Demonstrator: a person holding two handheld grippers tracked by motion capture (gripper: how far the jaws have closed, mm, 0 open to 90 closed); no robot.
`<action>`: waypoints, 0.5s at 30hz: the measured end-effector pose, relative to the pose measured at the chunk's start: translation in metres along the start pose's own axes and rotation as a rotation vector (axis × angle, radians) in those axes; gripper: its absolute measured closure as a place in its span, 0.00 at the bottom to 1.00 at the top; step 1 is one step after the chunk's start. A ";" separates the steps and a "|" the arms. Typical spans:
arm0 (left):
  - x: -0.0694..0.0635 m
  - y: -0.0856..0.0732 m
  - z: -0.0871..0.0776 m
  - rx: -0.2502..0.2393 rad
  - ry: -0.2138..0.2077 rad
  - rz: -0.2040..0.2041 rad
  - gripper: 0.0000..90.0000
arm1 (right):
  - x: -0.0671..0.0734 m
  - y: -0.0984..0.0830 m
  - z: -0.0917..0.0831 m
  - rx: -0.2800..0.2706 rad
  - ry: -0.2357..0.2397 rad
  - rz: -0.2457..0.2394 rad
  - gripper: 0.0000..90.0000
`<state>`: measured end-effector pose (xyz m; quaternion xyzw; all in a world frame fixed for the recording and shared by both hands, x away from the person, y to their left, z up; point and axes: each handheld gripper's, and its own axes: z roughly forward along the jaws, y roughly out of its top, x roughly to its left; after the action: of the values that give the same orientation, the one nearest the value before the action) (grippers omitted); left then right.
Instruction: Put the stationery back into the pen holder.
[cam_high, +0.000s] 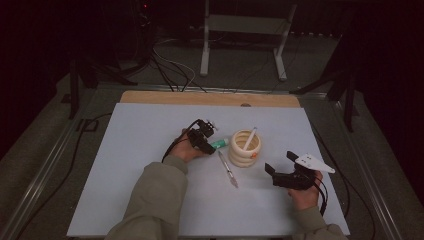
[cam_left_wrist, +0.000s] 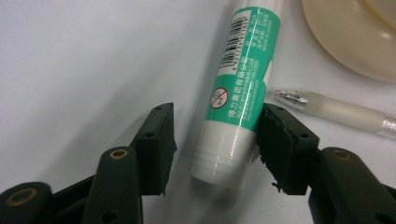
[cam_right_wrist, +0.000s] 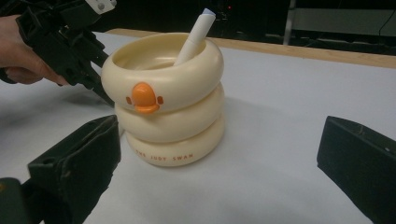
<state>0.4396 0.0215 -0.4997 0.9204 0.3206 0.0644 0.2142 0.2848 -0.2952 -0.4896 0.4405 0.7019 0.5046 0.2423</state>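
A green and white glue stick (cam_left_wrist: 238, 93) lies on the white table (cam_high: 135, 150), just left of a cream ring-stacked pen holder (cam_high: 245, 148) with an orange duck bill (cam_right_wrist: 145, 97). My left gripper (cam_left_wrist: 215, 116) straddles the stick's white end. Its right pad touches the tube and its left pad stands a small gap off, so it is open. A white pen (cam_right_wrist: 194, 35) leans inside the holder. A clear pen (cam_high: 228, 170) lies on the table in front of it. My right gripper (cam_high: 280, 162) is open, right of the holder, with nothing between its jaws (cam_right_wrist: 222, 135).
A wooden strip (cam_high: 210, 98) runs along the table's far edge. Beyond it stand a grey metal frame (cam_high: 245, 30) and loose cables (cam_high: 170, 67) on the dark floor. A person's sleeve (cam_high: 155, 200) reaches in from the bottom.
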 end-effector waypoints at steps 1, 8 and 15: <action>0.000 0.000 0.000 -0.001 0.007 0.006 0.58 | 0.000 0.000 0.000 0.000 0.000 0.000 0.00; -0.001 0.000 -0.001 0.006 0.009 0.041 0.73 | 0.001 0.000 0.000 0.003 0.003 -0.002 0.00; -0.001 -0.001 -0.001 -0.002 0.006 0.036 0.73 | 0.000 0.000 0.000 0.001 0.004 0.001 0.00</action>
<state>0.4379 0.0218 -0.4989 0.9257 0.3046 0.0710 0.2129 0.2849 -0.2949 -0.4897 0.4402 0.7024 0.5051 0.2404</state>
